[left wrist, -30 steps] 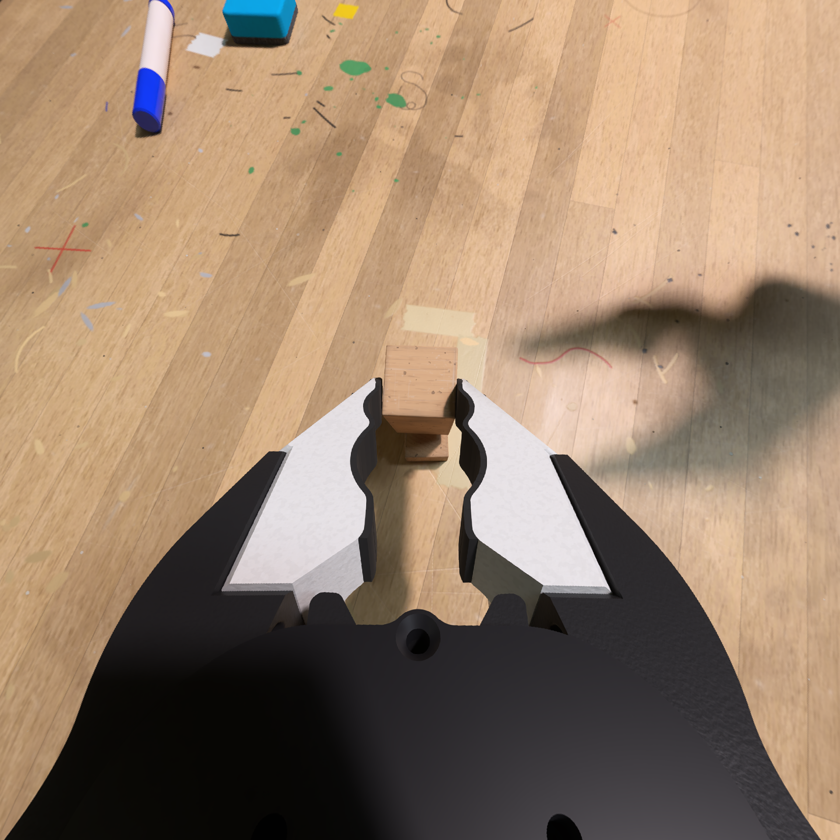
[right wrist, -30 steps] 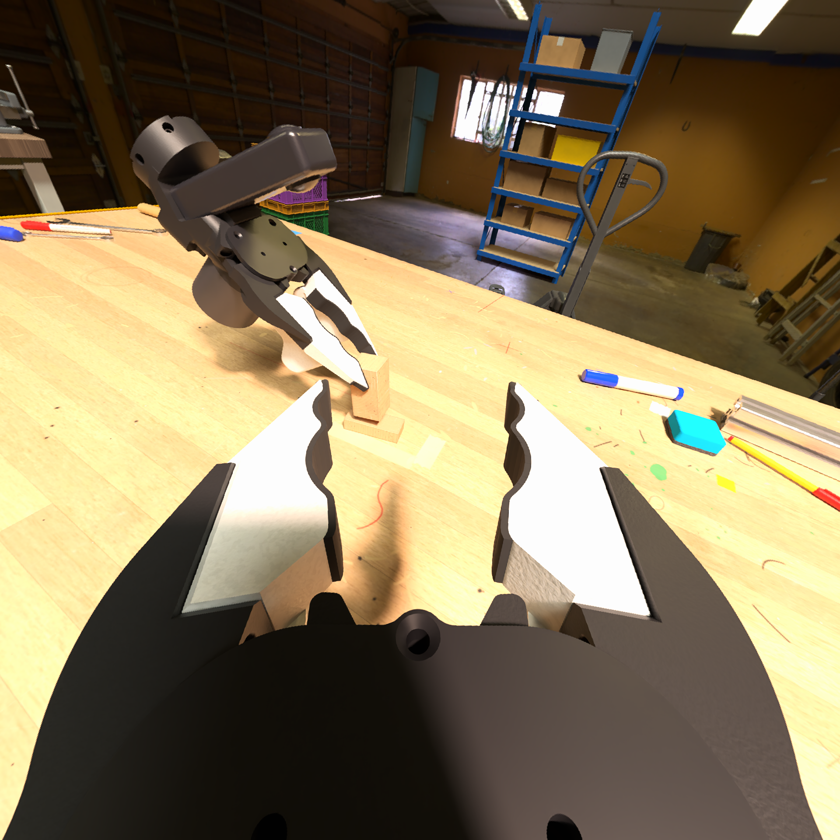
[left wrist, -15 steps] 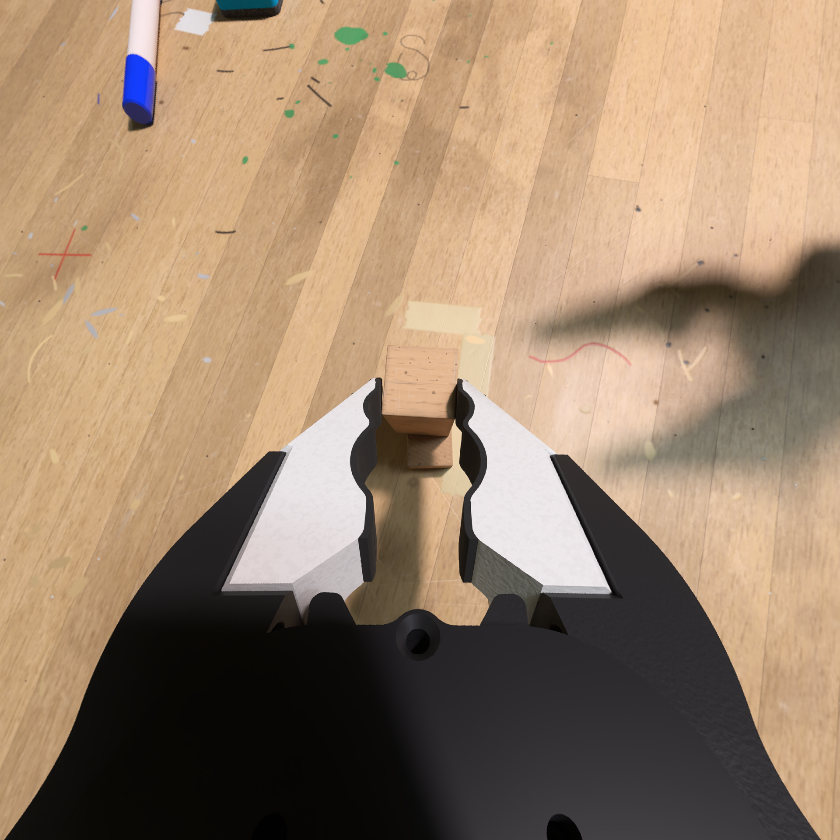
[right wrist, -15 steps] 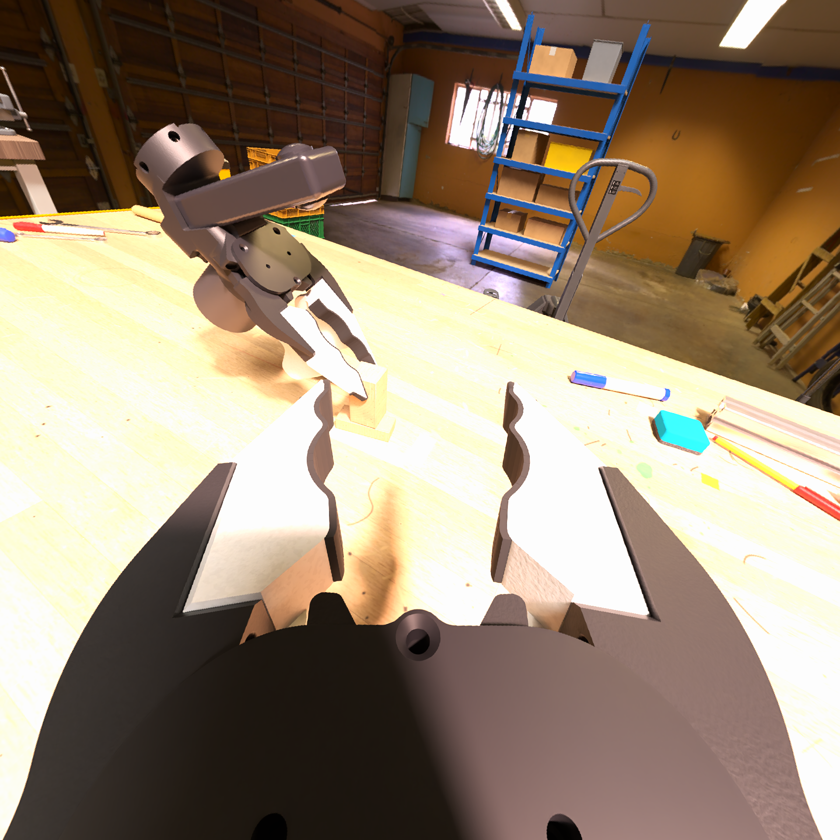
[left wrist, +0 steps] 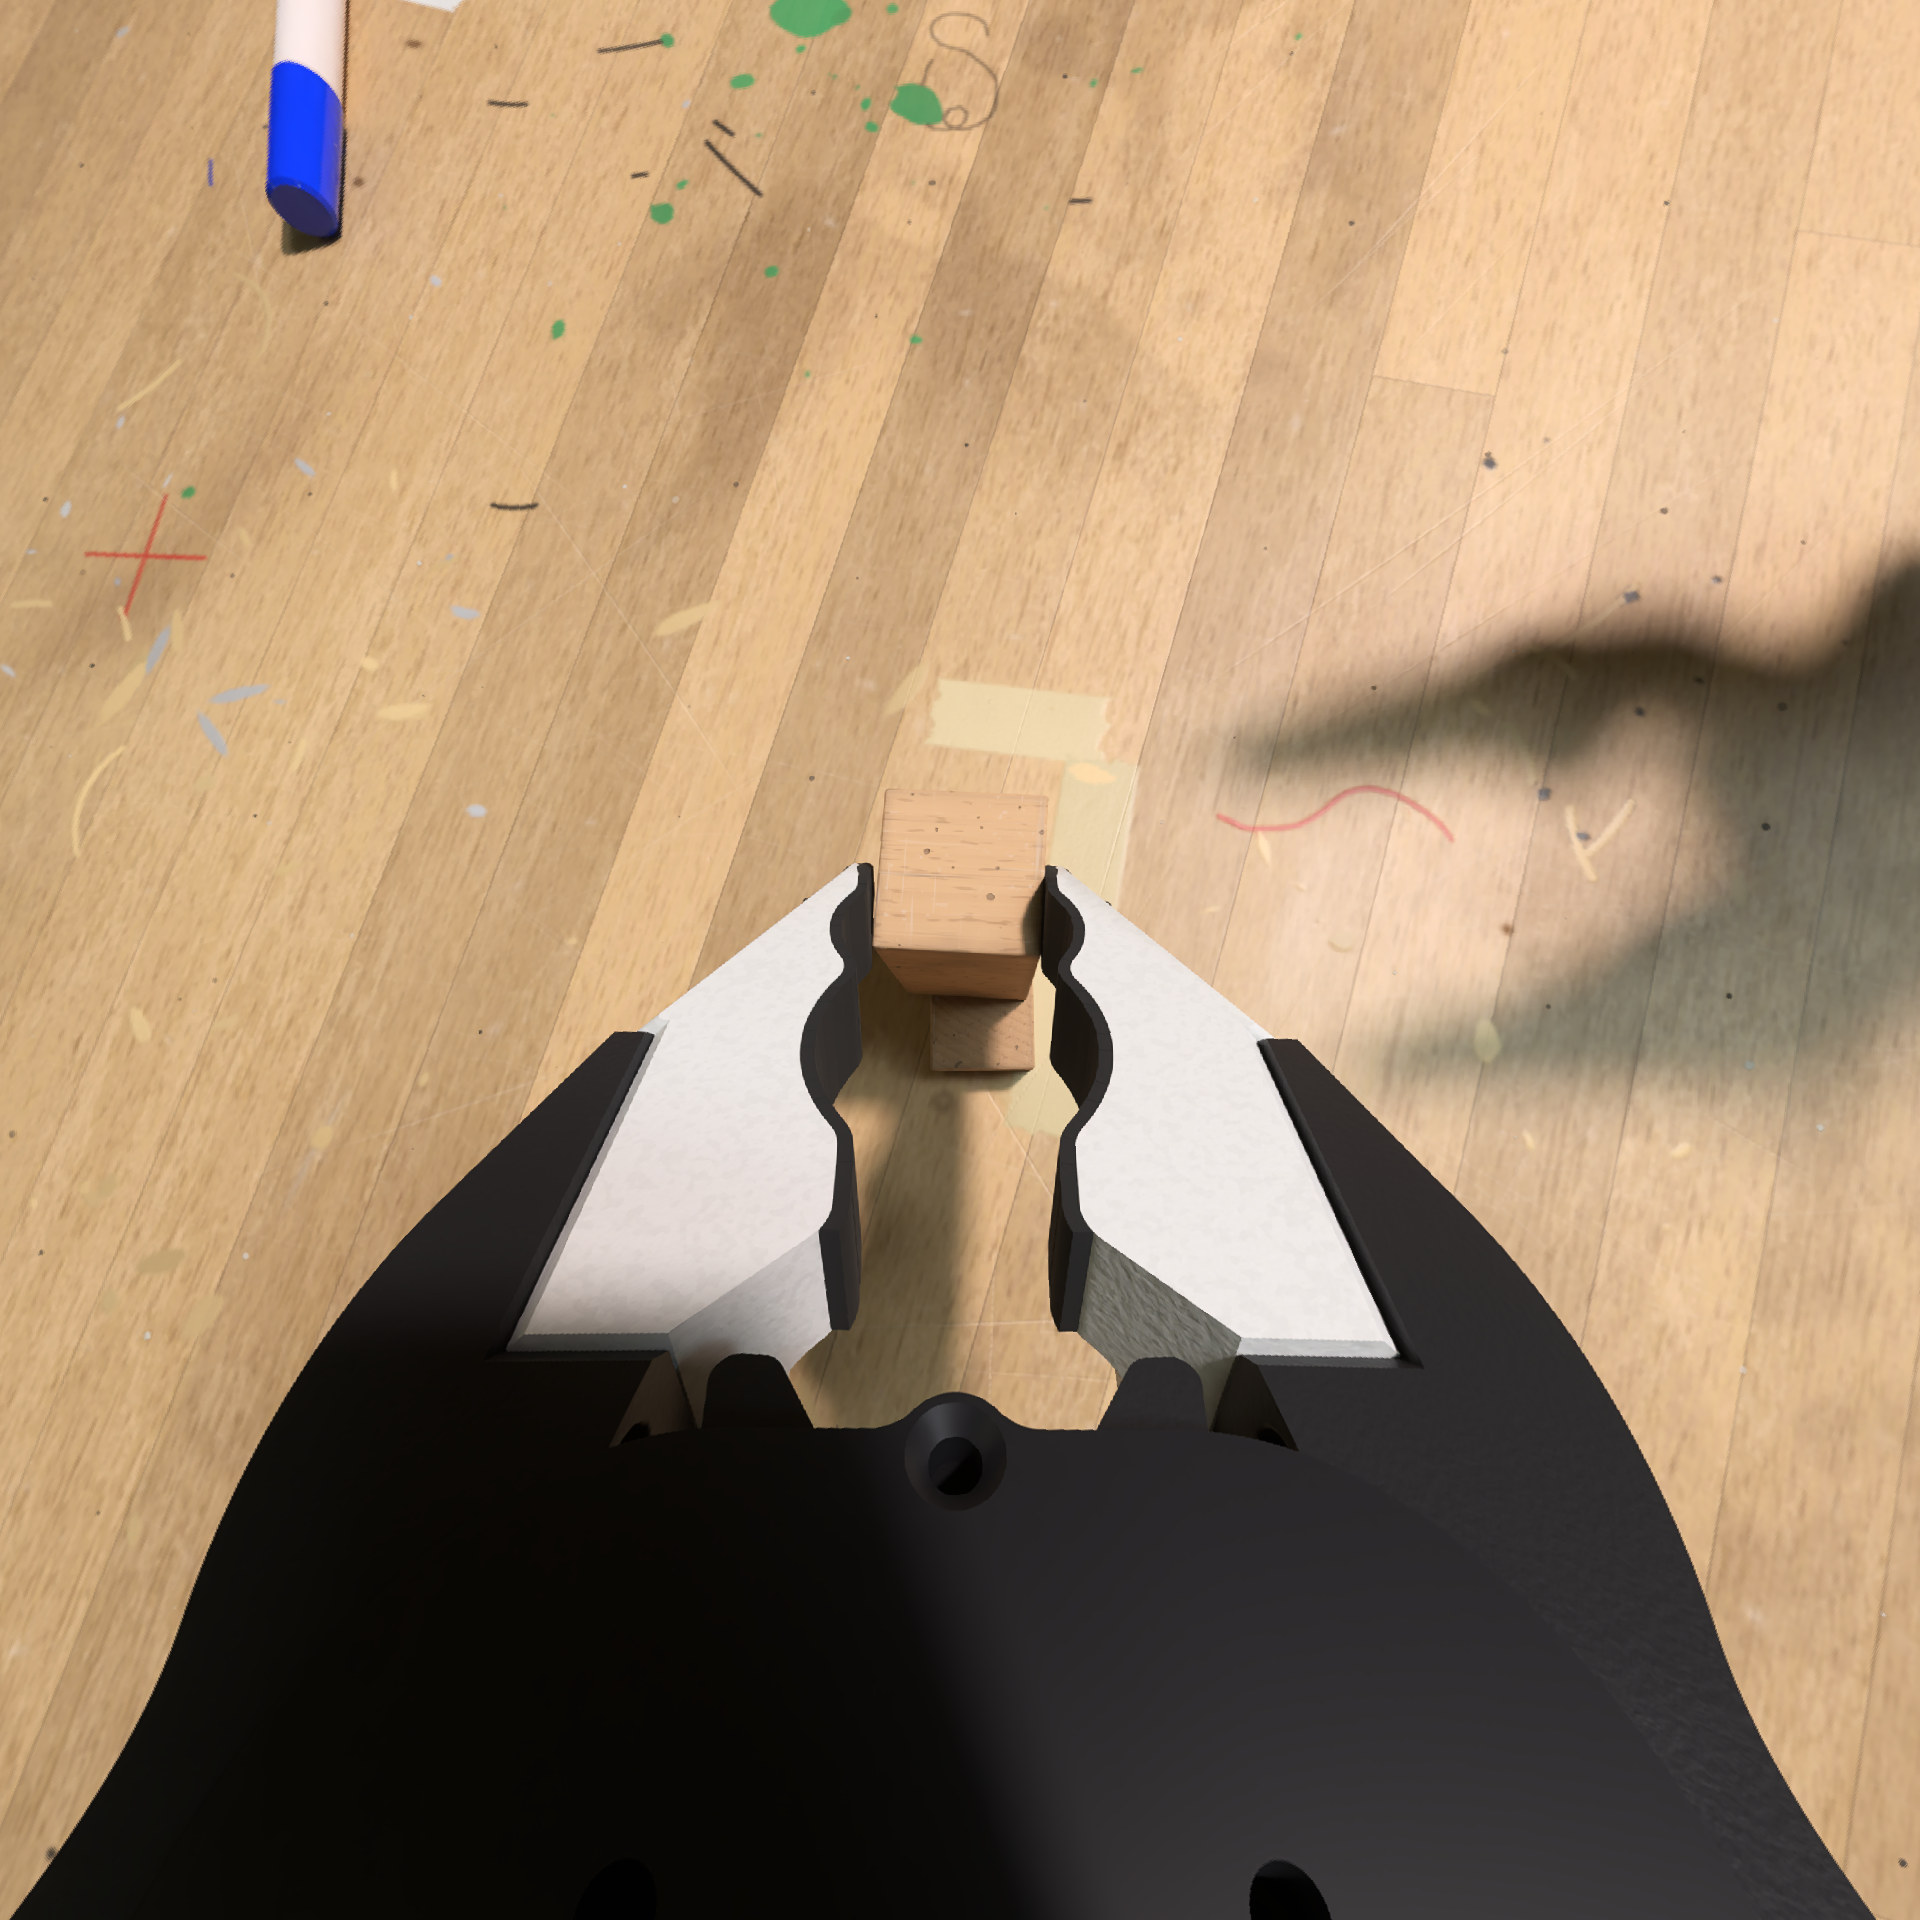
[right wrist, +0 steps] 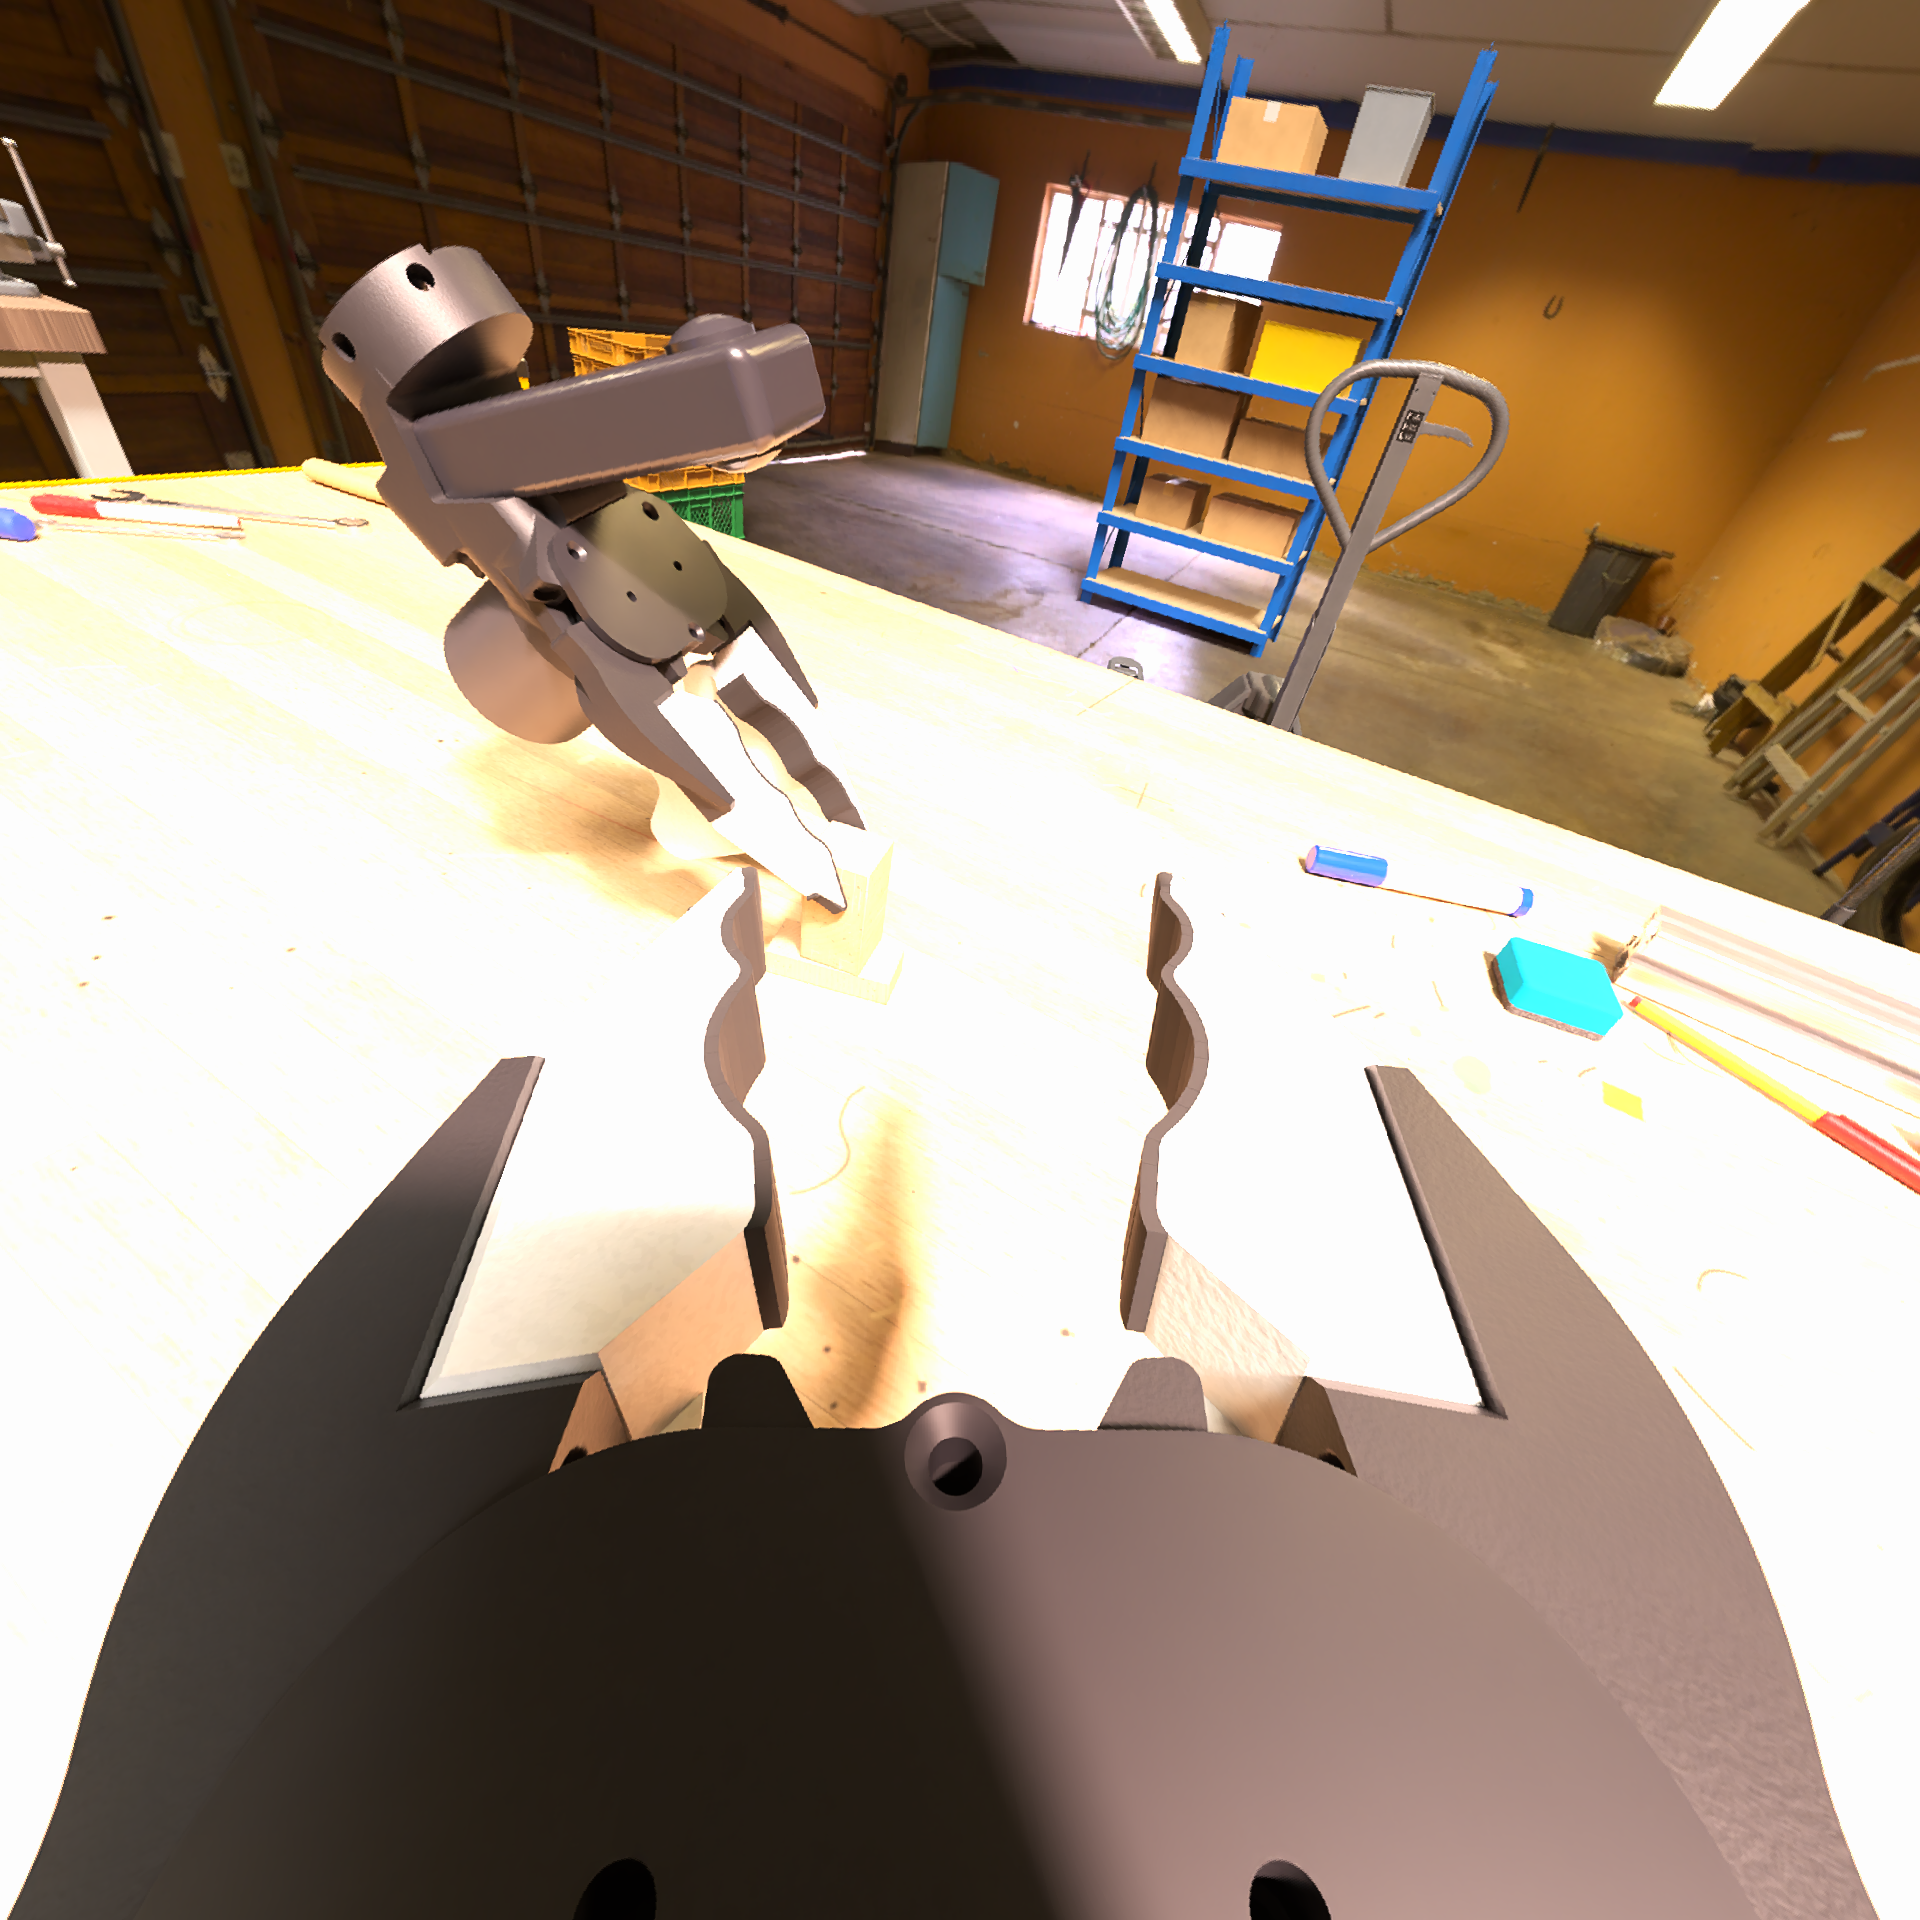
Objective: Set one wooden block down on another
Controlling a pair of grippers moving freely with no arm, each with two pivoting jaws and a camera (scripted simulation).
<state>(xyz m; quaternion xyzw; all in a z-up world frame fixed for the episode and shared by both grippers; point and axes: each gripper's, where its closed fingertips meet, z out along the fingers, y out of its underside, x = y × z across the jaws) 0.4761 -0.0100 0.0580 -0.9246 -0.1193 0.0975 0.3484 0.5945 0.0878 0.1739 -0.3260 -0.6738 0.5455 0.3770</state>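
My left gripper [left wrist: 956,883], clamped on the cube [left wrist: 958,883], has sunk lower over the flat block [left wrist: 981,1033]; they look almost touching. My right gripper [right wrist: 951,894] stays apart, idle beside the block.

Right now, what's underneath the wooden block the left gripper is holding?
Under the held block, clamped by the left gripper, lies a flatter wooden block on the table. Only its near part shows; whether the two touch is hidden.
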